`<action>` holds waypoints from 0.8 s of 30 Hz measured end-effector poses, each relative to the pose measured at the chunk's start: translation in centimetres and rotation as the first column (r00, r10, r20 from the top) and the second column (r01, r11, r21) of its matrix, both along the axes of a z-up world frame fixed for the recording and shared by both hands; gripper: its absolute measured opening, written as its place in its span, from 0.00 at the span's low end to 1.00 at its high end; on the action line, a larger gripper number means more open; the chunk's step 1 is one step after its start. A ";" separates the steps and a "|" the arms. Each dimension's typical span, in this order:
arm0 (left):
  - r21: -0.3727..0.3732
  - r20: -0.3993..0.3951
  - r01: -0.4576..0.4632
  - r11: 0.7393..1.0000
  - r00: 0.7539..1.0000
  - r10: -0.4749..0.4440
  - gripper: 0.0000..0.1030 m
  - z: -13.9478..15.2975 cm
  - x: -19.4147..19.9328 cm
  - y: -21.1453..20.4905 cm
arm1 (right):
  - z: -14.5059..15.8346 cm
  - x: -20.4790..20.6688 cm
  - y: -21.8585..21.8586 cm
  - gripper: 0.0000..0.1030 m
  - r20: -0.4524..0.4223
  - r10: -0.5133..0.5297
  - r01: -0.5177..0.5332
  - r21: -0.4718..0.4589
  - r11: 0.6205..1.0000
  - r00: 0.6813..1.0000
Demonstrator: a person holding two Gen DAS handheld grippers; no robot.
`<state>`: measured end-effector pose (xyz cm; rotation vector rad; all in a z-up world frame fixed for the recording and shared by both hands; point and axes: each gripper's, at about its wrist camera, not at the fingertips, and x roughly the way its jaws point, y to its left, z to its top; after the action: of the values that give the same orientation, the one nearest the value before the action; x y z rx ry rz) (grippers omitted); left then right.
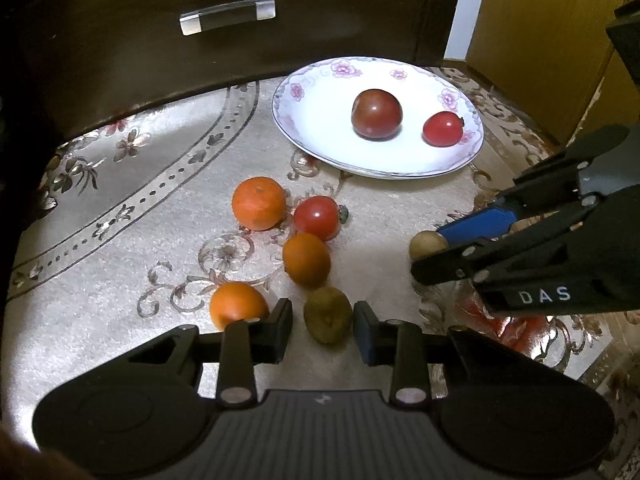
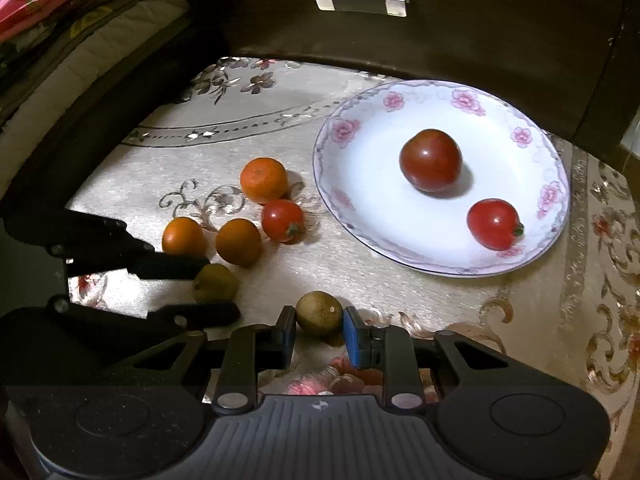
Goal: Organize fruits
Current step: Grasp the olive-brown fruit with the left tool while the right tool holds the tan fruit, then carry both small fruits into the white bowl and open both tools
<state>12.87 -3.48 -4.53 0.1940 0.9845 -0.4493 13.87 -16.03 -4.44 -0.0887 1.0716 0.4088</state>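
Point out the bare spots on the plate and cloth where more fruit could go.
The plate is bare on its left half, left of the dark tomato and red tomato. The cloth is bare between the oranges and the drawer front. It is crowded around the fruit cluster, where the left gripper and right gripper each straddle a brown fruit.

White plate (image 2: 532,240), pink-flower rim; red tomatoes (image 2: 495,223); orange tangerines (image 1: 259,203).

Right gripper (image 2: 319,334) fingers straddle a brown-green fruit (image 2: 319,313) on the worktop (image 2: 420,304), small gaps either side. Plate (image 2: 360,224) holds two tomatoes: dark (image 2: 430,160), red (image 2: 493,223).
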 end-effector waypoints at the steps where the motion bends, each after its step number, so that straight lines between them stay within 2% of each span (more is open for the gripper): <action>1: 0.002 0.003 -0.002 1.000 1.000 0.002 0.39 0.0 0.0 -0.1 | 0.0 -0.1 0.0 0.21 0.001 0.001 -0.001 -0.003 1.000 1.000; 5: 0.003 0.006 -0.007 1.000 1.000 0.007 0.39 0.0 -0.1 -0.1 | 0.1 -0.4 -0.4 0.21 -0.001 -0.004 0.004 -0.003 1.000 1.000; 8: -0.010 0.000 -0.002 1.000 1.000 0.002 0.30 0.0 -0.2 0.0 | 0.1 -0.5 -0.6 0.21 -0.001 -0.010 0.010 -0.005 1.000 1.000; 14: -0.015 0.015 0.010 1.000 1.000 -0.010 0.30 0.8 -0.5 -0.7 | 0.5 -0.7 -1.3 0.21 0.011 -0.034 0.034 -0.006 0.999 0.999; 24: -0.077 0.051 0.002 0.997 0.999 0.002 0.30 2.7 0.3 -0.9 | 2.4 -0.9 -2.7 0.21 0.065 -0.067 0.064 0.033 0.997 0.996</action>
<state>13.21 -4.40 -1.84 0.1352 0.9151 -0.4790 12.98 -18.71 -2.08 -0.0389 0.9998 0.3610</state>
